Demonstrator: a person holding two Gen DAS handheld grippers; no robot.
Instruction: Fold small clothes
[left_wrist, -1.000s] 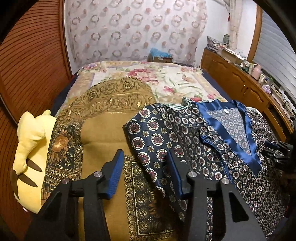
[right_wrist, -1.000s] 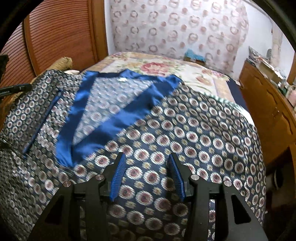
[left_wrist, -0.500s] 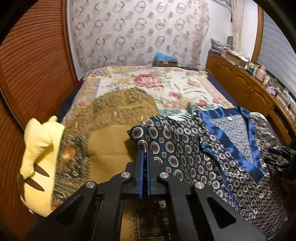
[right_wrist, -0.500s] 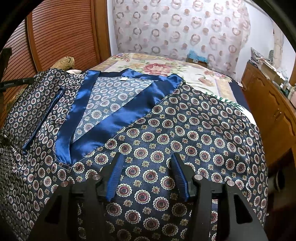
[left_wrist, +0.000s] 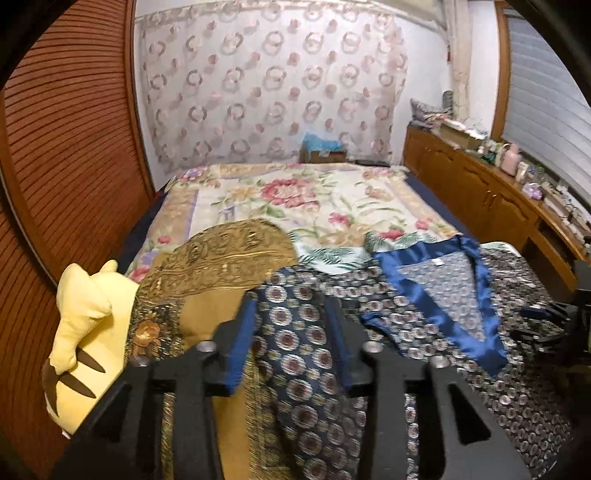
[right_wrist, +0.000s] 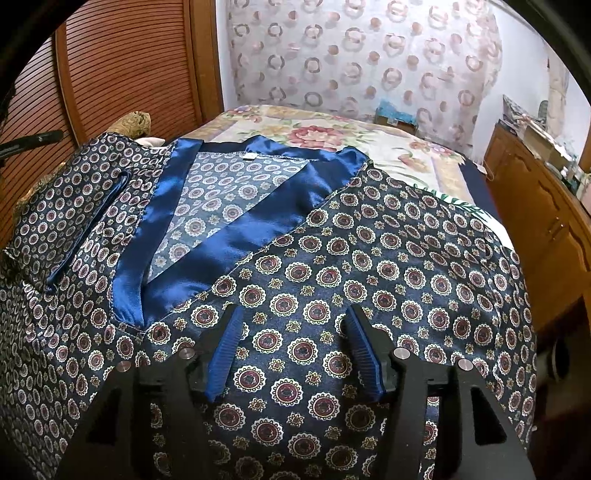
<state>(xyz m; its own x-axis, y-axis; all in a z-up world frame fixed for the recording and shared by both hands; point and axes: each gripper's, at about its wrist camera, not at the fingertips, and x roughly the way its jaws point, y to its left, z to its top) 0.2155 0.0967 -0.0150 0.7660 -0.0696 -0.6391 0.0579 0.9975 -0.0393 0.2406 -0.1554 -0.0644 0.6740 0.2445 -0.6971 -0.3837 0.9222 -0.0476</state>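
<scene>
A navy shirt (left_wrist: 417, 317) with round medallion print and a blue satin collar (right_wrist: 258, 221) lies spread face-up on the bed. Its left sleeve (left_wrist: 291, 373) runs toward the camera between the fingers of my left gripper (left_wrist: 290, 343). Those jaws are opening and the blue pads stand clear of the cloth. In the right wrist view my right gripper (right_wrist: 295, 347) hovers over the shirt's right front panel (right_wrist: 406, 258). Its jaws are opening too, with flat fabric below them and nothing pinched. The right gripper (left_wrist: 543, 321) also shows at the edge of the left wrist view.
A yellow plush pillow (left_wrist: 85, 332) and a gold brocade cloth (left_wrist: 221, 258) lie left of the shirt. The floral bedspread (left_wrist: 295, 195) stretches beyond. A wooden cabinet (left_wrist: 480, 192) with several items lines the right side, and a louvred wooden door (left_wrist: 66, 147) the left.
The left gripper shut completely half a second ago and has since parted again while lifting a little above the sleeve. The right jaws widened slightly without moving from their spot.
</scene>
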